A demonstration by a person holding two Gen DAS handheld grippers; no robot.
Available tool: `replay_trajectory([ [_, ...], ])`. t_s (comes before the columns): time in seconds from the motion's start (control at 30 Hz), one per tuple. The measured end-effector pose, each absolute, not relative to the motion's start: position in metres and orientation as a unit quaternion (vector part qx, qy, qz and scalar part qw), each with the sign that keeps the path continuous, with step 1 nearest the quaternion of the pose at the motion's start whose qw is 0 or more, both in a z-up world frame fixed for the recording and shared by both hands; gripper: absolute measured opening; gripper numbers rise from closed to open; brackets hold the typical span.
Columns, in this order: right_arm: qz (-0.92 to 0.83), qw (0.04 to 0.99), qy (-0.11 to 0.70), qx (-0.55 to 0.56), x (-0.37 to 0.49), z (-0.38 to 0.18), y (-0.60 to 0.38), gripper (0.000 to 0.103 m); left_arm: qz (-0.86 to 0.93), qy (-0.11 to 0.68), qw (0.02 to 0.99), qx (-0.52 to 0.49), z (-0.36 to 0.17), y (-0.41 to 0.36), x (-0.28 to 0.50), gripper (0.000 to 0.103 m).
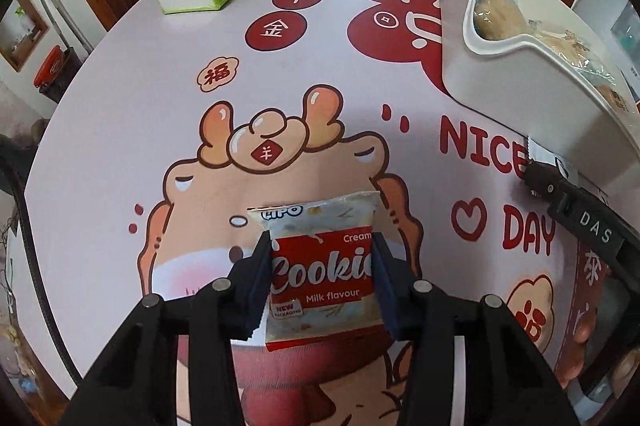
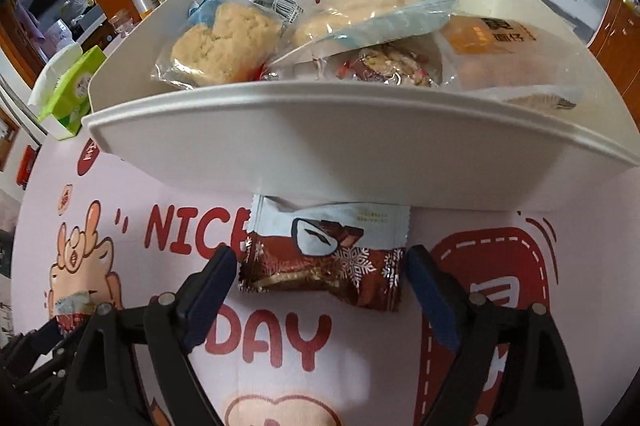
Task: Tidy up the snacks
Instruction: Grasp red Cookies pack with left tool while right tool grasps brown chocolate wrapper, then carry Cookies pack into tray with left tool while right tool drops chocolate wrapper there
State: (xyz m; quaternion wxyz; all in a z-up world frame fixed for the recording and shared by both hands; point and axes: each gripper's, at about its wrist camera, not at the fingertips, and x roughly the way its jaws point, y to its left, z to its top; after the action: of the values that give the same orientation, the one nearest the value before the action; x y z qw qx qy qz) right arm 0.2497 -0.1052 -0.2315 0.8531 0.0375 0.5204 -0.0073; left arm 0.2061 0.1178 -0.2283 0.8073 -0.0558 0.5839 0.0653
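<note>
Care matters now: our left gripper [image 1: 320,268] pinches the cookie packet [image 1: 324,272] mid-table; our right gripper [image 2: 320,274], spread, straddles the chocolate packet [image 2: 324,258] against the tray [image 2: 320,145]; we close squarely.

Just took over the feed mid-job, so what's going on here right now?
Snacks are being sorted into the white bin, which already holds several packets. The left gripper is shut on a Cookie packet above the table. The right gripper is open, its fingers either side of a brown chocolate packet lying on the table against the bin's front wall, not gripped.
</note>
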Motion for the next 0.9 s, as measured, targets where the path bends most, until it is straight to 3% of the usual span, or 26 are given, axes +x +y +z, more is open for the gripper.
replay_trajectory([
  [0.07,-0.015,0.857,0.515,0.034,0.247,-0.231,-0.105,0.082,0.062,0.586,0.806,-0.056,-0.230,0.117,0.208,0.045],
  [0.13,-0.034,0.861,0.507,0.020,0.242,-0.230,-0.105,0.068,0.060,0.586,0.806,-0.055,-0.231,0.115,0.211,0.045],
  [0.2,-0.032,0.866,0.500,0.010,0.238,-0.230,-0.106,0.063,0.057,0.585,0.807,-0.053,-0.230,0.113,0.213,0.045],
  [0.3,-0.010,0.871,0.490,0.030,0.232,-0.225,-0.115,0.040,0.051,0.582,0.810,-0.050,-0.226,0.108,0.214,0.045],
  [0.63,0.012,0.879,0.472,0.061,0.193,-0.195,-0.134,0.036,0.018,0.554,0.832,-0.032,-0.187,0.085,0.209,0.045],
  [0.9,-0.004,0.915,0.401,0.051,0.169,-0.131,-0.151,0.036,-0.030,0.509,0.860,-0.018,-0.126,0.053,0.214,0.045],
])
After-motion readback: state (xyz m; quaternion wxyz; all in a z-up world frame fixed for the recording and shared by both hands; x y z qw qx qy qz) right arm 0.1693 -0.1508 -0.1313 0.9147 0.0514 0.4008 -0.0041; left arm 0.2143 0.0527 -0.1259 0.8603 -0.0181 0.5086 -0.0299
